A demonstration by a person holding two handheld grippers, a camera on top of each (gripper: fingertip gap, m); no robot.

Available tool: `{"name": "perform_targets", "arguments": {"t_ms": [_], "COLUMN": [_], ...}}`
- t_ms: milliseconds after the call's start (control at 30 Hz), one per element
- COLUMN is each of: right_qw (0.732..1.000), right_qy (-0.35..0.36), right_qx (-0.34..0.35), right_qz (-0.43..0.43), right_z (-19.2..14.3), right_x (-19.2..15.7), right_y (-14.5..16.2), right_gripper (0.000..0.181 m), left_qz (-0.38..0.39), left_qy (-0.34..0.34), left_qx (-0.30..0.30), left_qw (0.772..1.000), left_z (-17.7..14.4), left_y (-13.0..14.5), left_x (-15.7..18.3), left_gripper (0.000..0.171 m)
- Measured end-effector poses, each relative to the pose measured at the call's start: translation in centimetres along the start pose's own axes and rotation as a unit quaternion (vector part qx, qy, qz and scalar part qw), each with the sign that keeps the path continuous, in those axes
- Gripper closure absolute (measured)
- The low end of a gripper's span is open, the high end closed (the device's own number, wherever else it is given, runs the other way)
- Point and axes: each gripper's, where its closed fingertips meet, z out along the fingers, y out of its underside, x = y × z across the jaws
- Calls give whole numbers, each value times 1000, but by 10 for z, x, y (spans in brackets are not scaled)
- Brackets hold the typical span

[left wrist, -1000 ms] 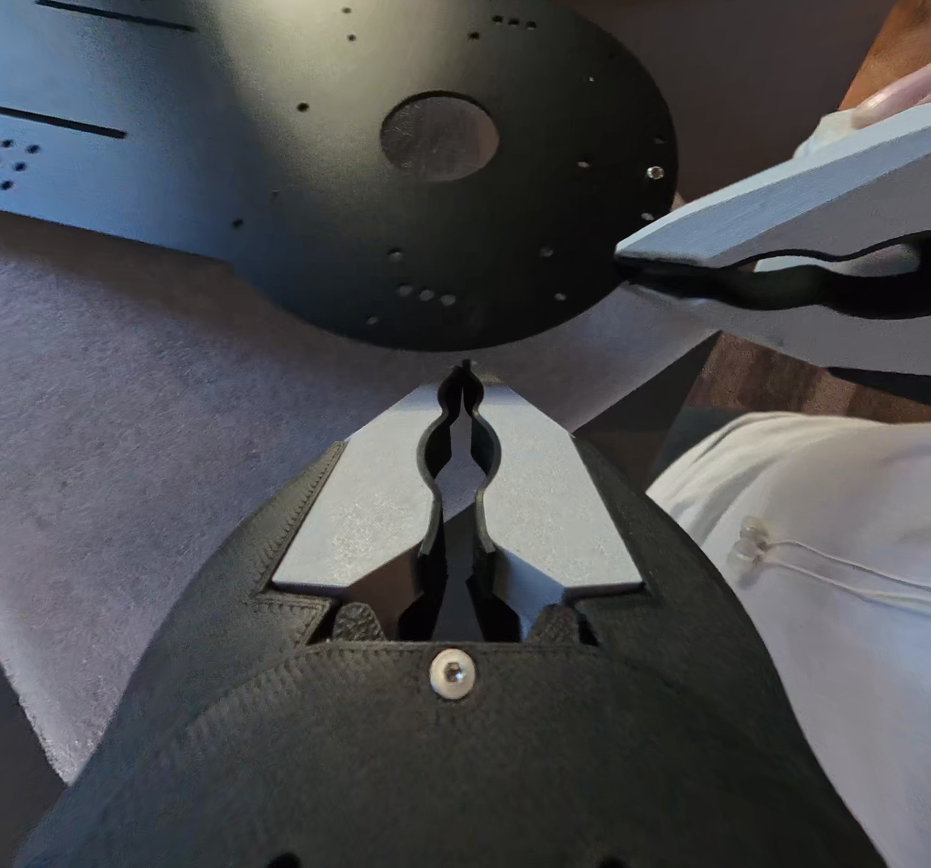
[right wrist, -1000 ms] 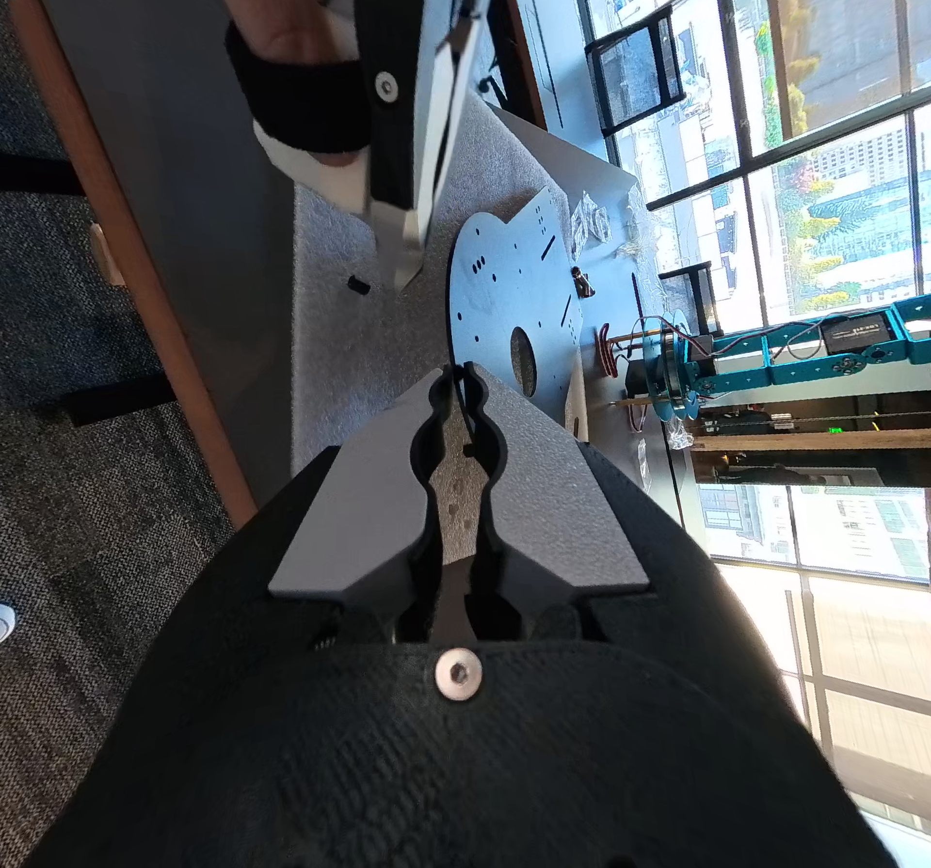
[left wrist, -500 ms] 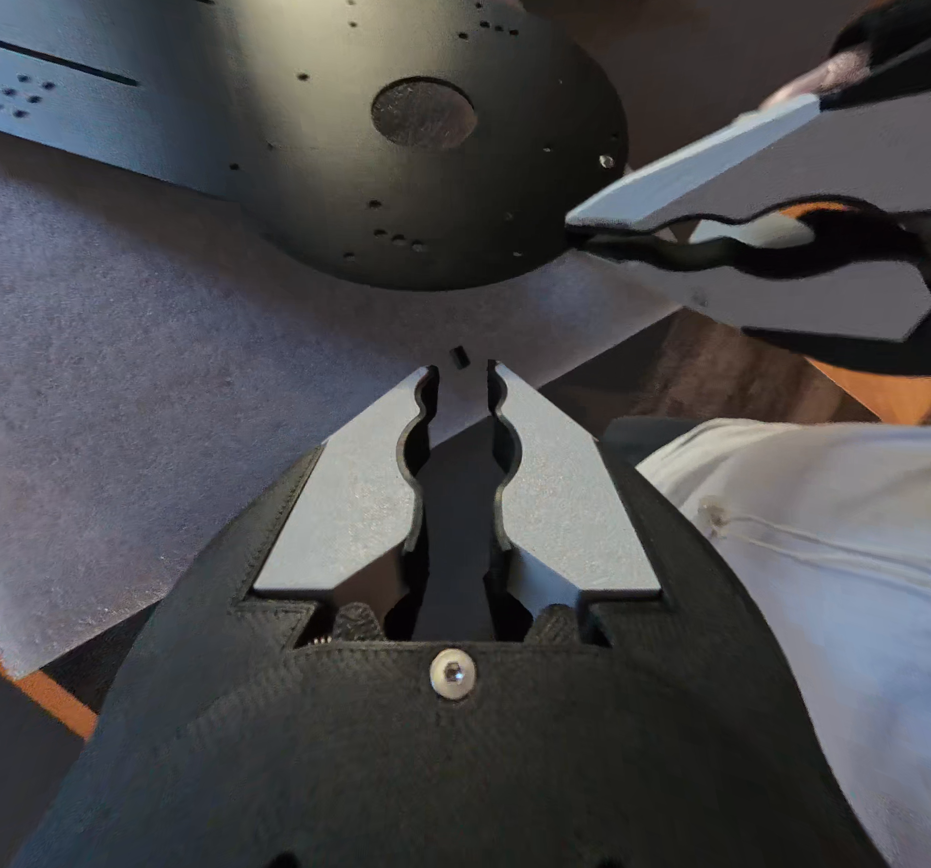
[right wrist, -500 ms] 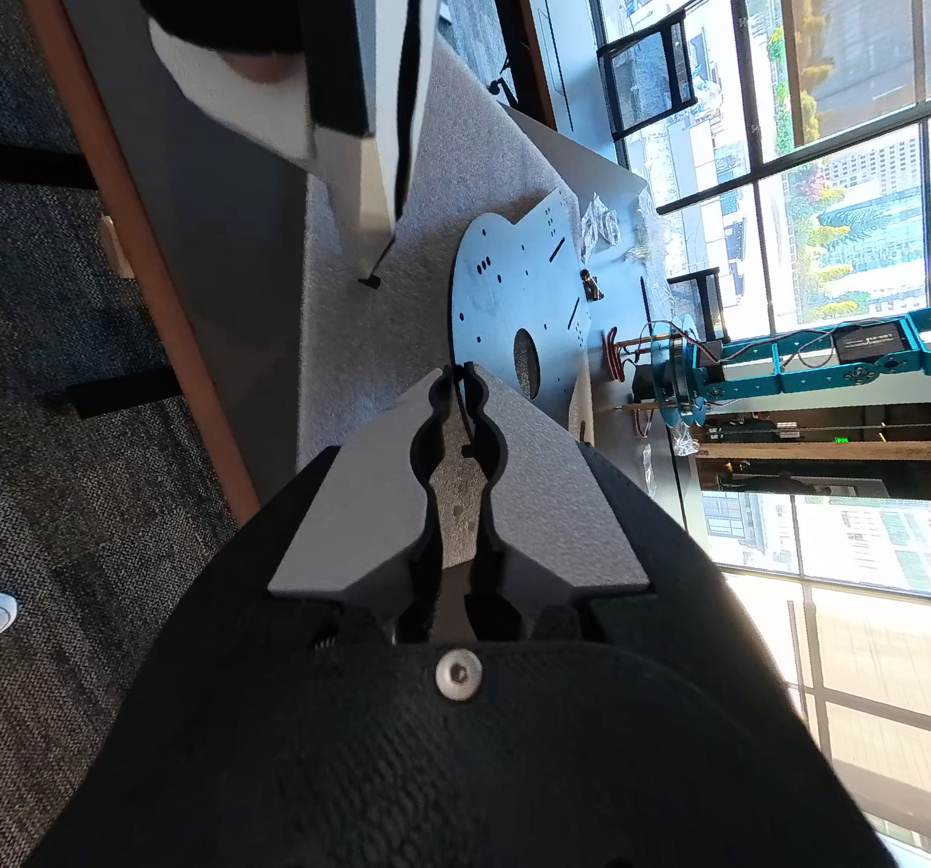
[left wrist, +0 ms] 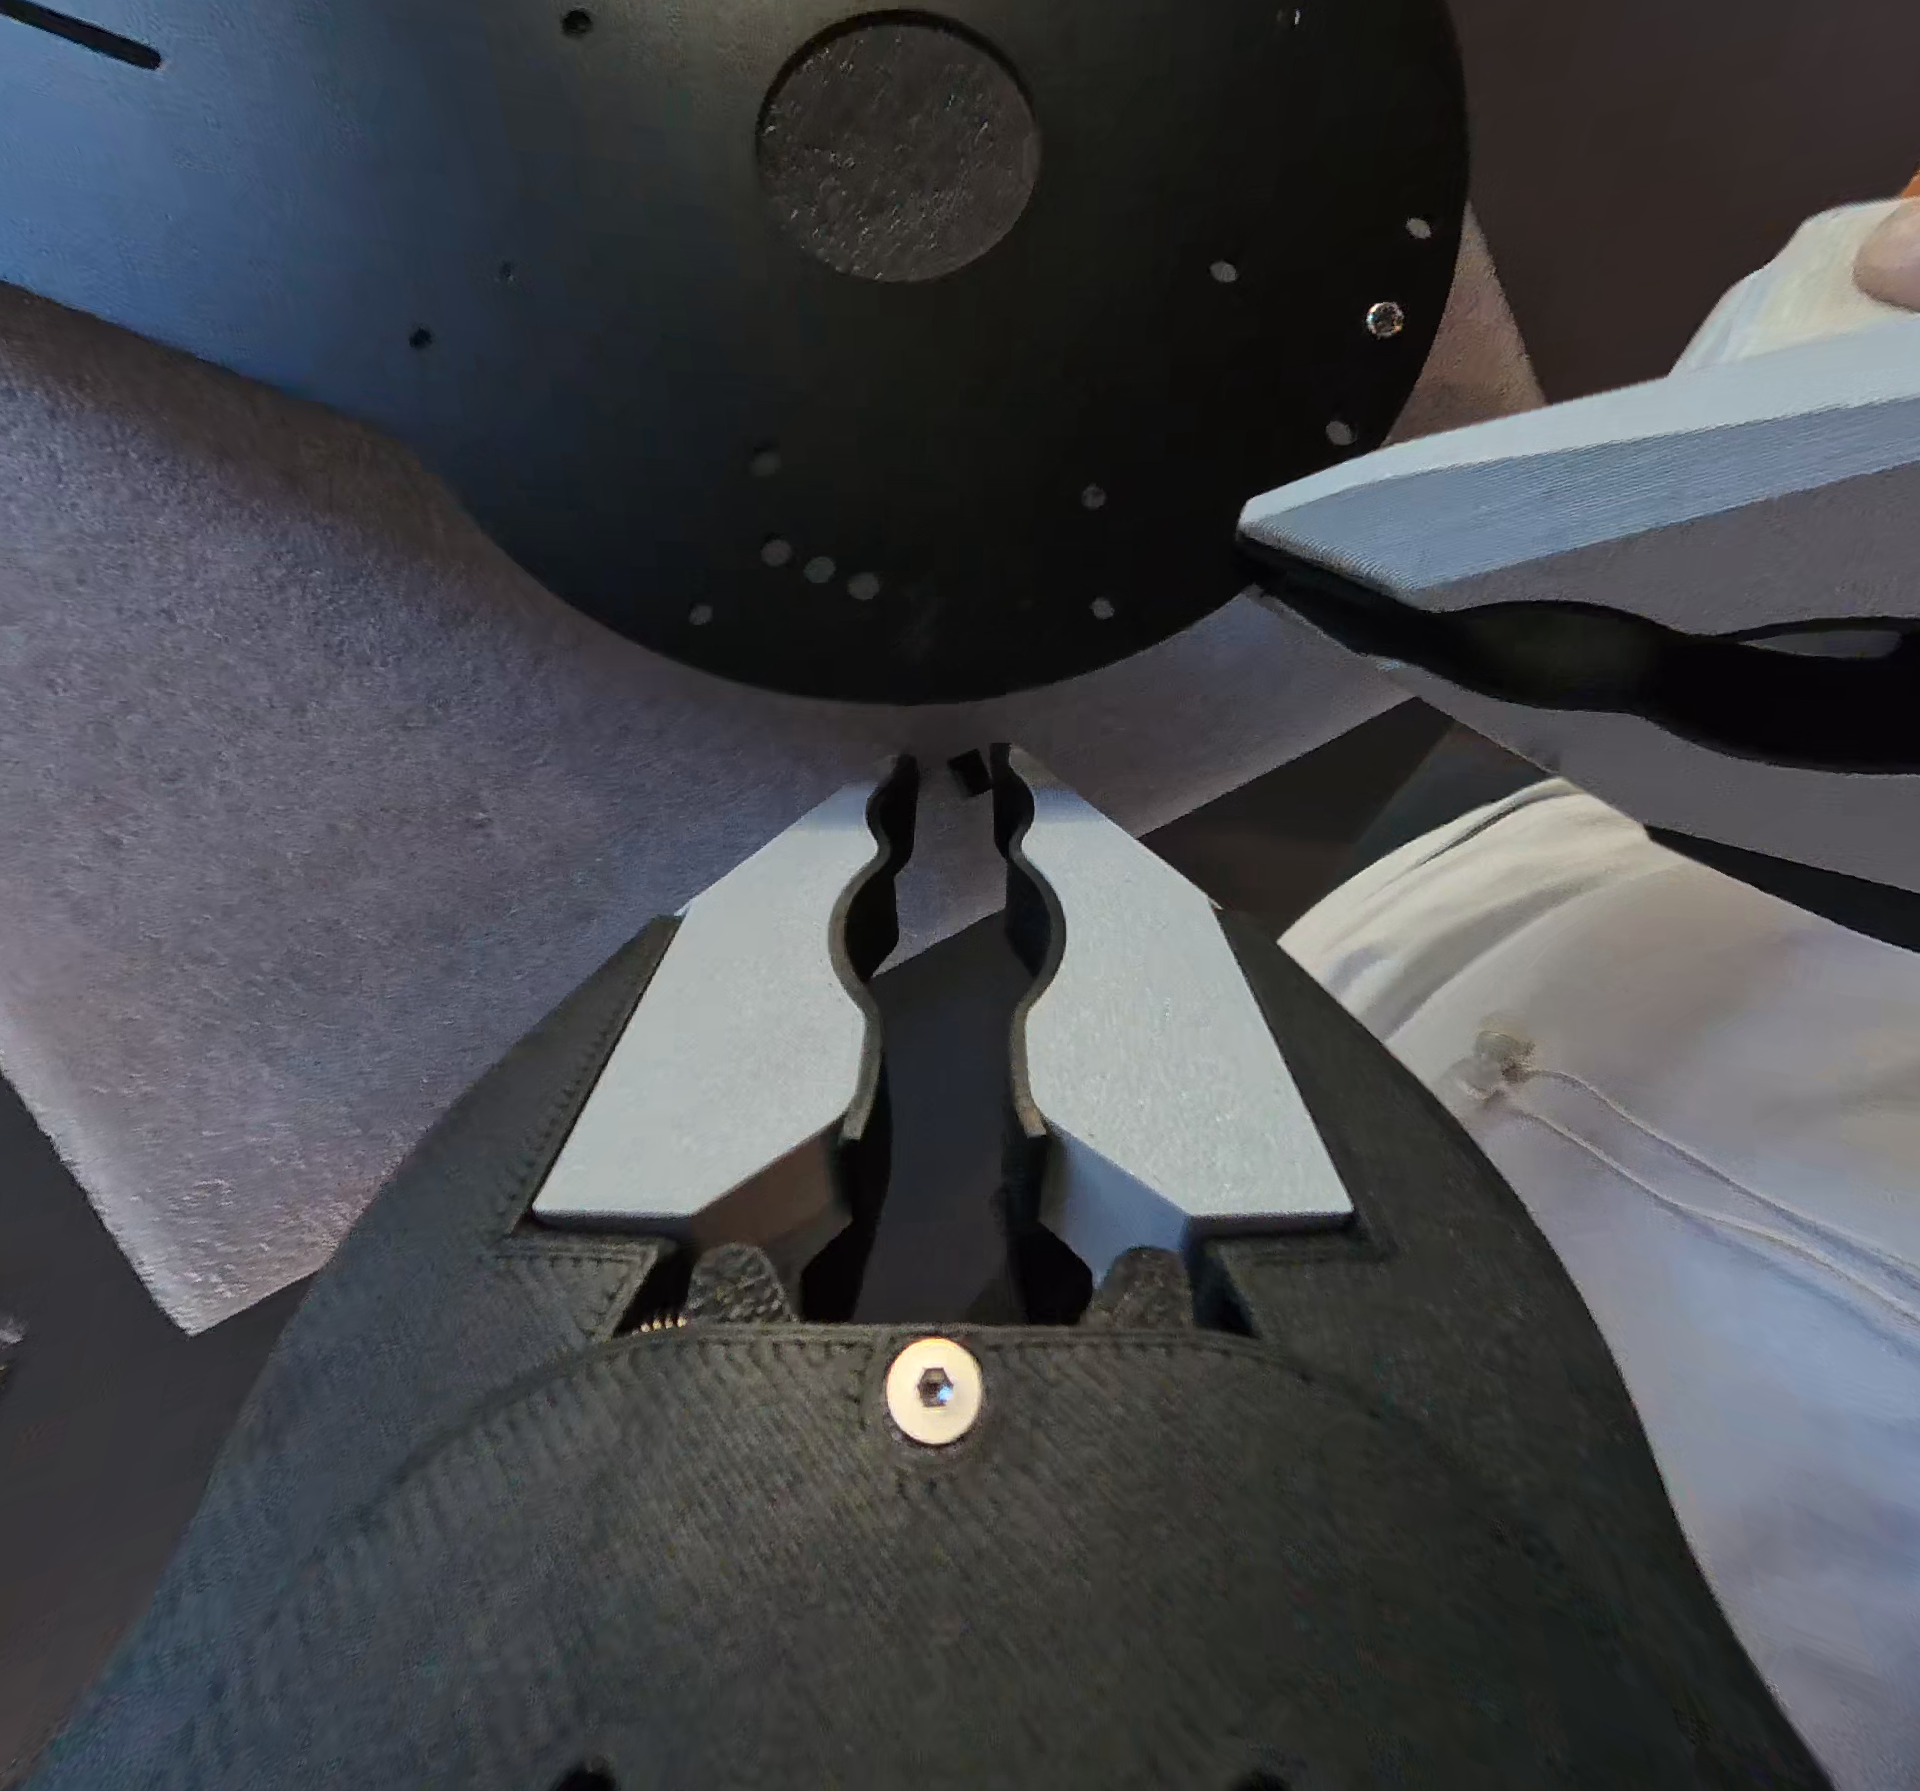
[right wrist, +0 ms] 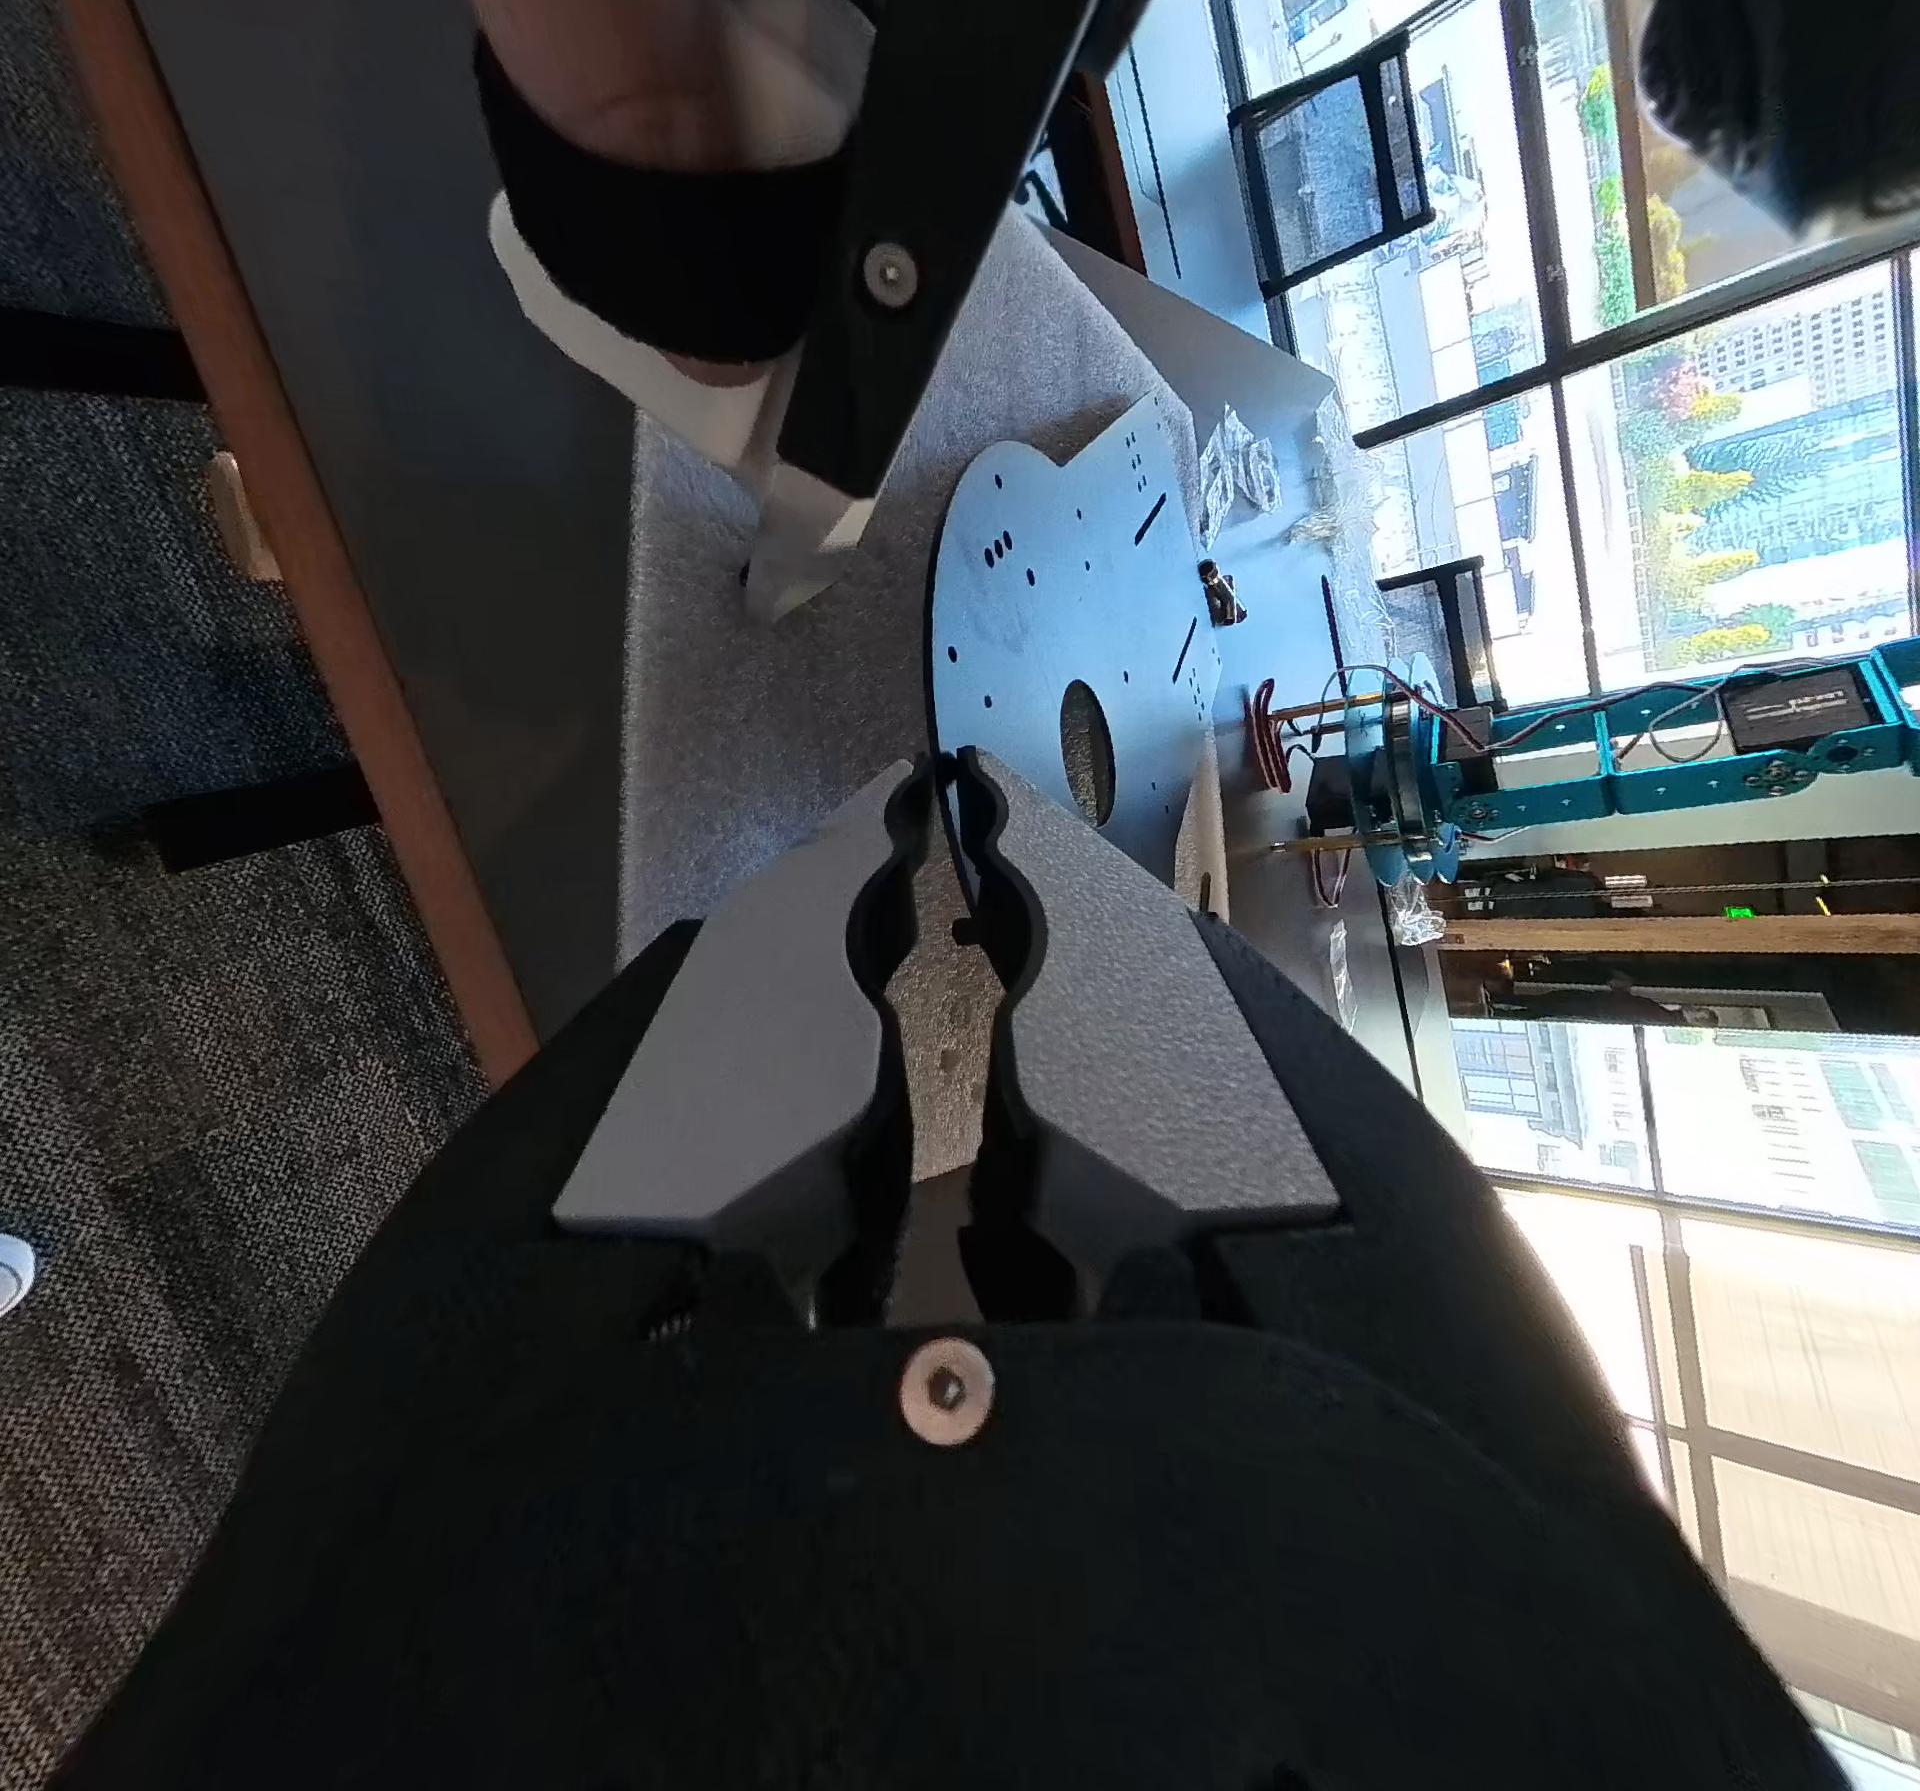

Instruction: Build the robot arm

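Observation:
A black plate (left wrist: 623, 287) with a large round hole and many small holes lies on a grey foam sheet (left wrist: 260, 650). My left gripper (left wrist: 954, 770) is low over the foam just short of the plate's near edge. Its jaws stand narrowly open, with a tiny black part (left wrist: 968, 773) between the tips, close to the right one. My right gripper (right wrist: 940, 762) is shut on the plate's rim (right wrist: 1060, 619); it also shows at the right of the left wrist view (left wrist: 1247, 557). The left gripper (right wrist: 795, 588) shows in the right wrist view, tips down on the foam.
A blue robot arm (right wrist: 1610, 754), clear bags of small parts (right wrist: 1236, 474) and a small metal standoff (right wrist: 1221, 588) lie beyond the plate. The table's wooden edge (right wrist: 312, 546) runs beside carpeted floor. A person's white clothing (left wrist: 1662, 1170) is close on the right. Tip to tip, the grippers are about 6 cm apart.
My left gripper went from shut to wide open and drew back, then moved forward again and narrowed around the tiny black part. My right gripper stayed shut on the plate's rim.

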Motion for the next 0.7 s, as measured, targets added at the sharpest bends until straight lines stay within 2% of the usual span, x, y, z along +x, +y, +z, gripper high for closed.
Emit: {"name": "perform_targets", "arguments": {"t_ms": [100, 200, 267, 367, 433, 533, 633, 700], "right_qw": [1000, 1000, 1000, 1000, 1000, 1000, 1000, 1000], "right_qy": [2, 2, 3, 5, 11, 18, 21, 20], "right_qx": [1, -1, -3, -3, -3, 3, 6, 5], "right_qz": [-1, 1, 4, 12, 17, 19, 20, 19], "right_z": [0, 0, 0, -1, -1, -3, -3, -3], "right_x": [1, 1, 0, 1, 3, 7, 9, 10], "right_y": [1, 3, 5, 7, 7, 6, 4, 3], "right_gripper": [180, 179, 180, 179, 180, 180, 180, 180], "left_qz": [26, 45, 39, 20, 43, 100, 148, 168], "left_qy": [-22, -45, -48, 23, 40, 8, 7, -7], "left_qx": [-6, 14, 55, 146, 199, 204, 243, 222], "left_qw": [999, 998, 997, 989, 978, 974, 959, 961], "left_z": [1, -1, -4, -5, -1, 6, -1, 6], "left_y": [0, -3, -9, -23, -30, -27, -39, -38], "left_x": [-1, -6, -9, 8, 15, 15, 28, 27], "left_gripper": [163, 167, 167, 167, 168, 167, 168, 168]}}
